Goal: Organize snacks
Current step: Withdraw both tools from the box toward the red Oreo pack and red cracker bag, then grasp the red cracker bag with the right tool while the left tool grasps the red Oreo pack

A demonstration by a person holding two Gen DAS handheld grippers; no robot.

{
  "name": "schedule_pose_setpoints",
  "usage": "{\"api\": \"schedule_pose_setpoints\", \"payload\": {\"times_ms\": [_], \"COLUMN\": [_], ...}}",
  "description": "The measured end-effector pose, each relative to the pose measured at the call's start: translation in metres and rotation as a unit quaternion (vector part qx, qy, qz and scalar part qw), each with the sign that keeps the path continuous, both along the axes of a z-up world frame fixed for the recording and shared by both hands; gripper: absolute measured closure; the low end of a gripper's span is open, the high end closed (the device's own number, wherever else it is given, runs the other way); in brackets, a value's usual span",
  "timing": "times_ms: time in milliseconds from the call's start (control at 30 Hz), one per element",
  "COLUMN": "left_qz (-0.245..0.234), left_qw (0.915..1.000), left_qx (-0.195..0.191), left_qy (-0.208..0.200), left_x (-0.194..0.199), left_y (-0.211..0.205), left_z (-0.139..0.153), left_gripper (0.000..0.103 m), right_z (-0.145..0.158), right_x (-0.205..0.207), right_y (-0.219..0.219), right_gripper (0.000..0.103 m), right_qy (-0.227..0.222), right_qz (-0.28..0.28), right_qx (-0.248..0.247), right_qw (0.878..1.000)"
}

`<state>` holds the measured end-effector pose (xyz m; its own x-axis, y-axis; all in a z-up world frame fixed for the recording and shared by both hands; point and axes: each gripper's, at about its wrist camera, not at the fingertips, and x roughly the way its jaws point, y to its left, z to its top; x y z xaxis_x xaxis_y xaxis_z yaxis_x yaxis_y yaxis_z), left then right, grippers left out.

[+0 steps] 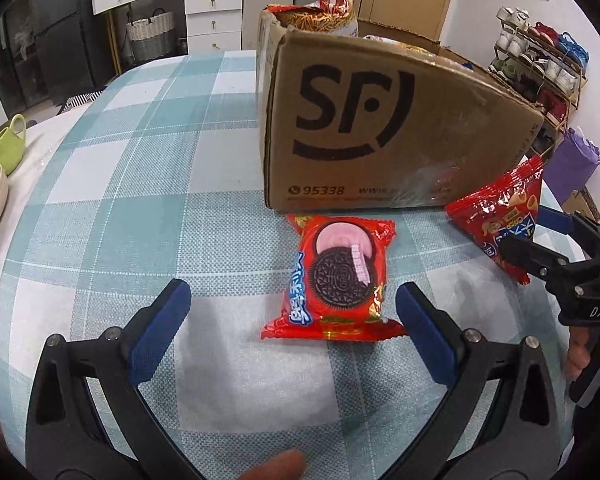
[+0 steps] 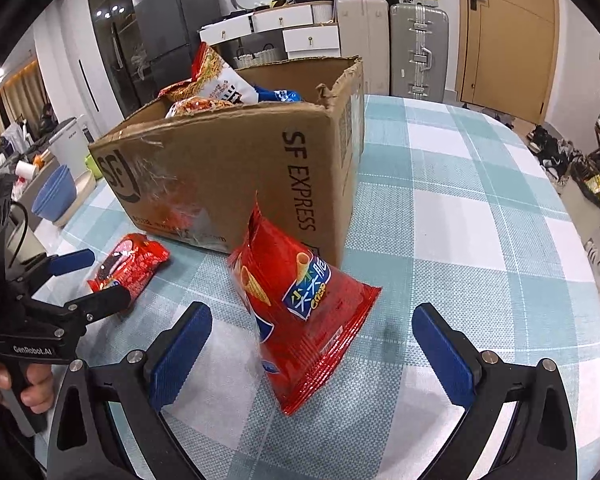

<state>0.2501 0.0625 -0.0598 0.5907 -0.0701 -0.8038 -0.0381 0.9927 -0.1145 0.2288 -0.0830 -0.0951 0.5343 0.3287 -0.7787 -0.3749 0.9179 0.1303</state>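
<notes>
While both tools hung spread, left tool (image 1: 290,322) short of the cookie pack (image 1: 337,276), right tool (image 2: 310,344) straddling the crisp bag (image 2: 300,312) at lower centre, each likely needed closing before boxing into the carton (image 2: 236,176).

This is a lived-in home, a dining area that runs into an entry hall. The surface wears a teal-and-white checked tablecloth (image 2: 480,216). At upper right of the left wrist view stands an open shoe rack crowded with sneakers (image 1: 540,64). At the top of the right wrist view are a silver hard-shell suitcase (image 2: 419,50), white drawers with brass knobs (image 2: 296,30), a tall dark refrigerator (image 2: 168,28) and a tan wooden door (image 2: 508,36). A stack of blue bowls (image 2: 54,196) sits at left.
</notes>
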Motion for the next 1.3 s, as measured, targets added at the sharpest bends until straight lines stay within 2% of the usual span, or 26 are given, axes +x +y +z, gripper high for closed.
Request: {"api": "schedule_pose_setpoints", "payload": {"times_ms": [300, 433, 600, 767, 1000, 1067, 1300], "left_qz": [-0.004, -0.004, -0.006, -0.009, -0.01, -0.01, -0.01], "left_qw": [0.9999, 0.9999, 0.9998, 0.9994, 0.999, 0.999, 0.999], "left_qx": [0.012, 0.014, 0.018, 0.033, 0.042, 0.042, 0.043], "left_qy": [0.004, 0.004, 0.005, 0.008, 0.01, 0.01, 0.01], "left_x": [0.014, 0.017, 0.018, 0.009, 0.011, 0.011, 0.011], "left_y": [0.004, 0.004, 0.003, -0.007, -0.008, -0.008, -0.008], "left_z": [-0.008, -0.012, -0.012, -0.012, -0.014, -0.014, -0.014], "left_gripper": [0.001, 0.001, 0.001, 0.001, 0.001, 0.001, 0.001], "right_z": [-0.009, -0.011, -0.014, -0.013, -0.006, 0.0, 0.012], "right_x": [0.008, 0.01, 0.013, 0.009, -0.012, -0.021, -0.048], "right_y": [0.002, 0.003, 0.002, -0.001, -0.006, -0.008, -0.019], "right_gripper": [0.003, 0.02, 0.023, 0.037, 0.045, 0.06, 0.061], "right_qy": [0.017, 0.017, 0.017, 0.015, -0.001, -0.011, -0.038], "right_qz": [0.004, 0.01, 0.008, 0.006, 0.018, 0.022, 0.014], "right_qx": [-0.006, -0.006, -0.012, -0.007, -0.013, -0.011, -0.004], "right_qw": [1.0, 1.0, 1.0, 1.0, 1.0, 1.0, 0.999]}}
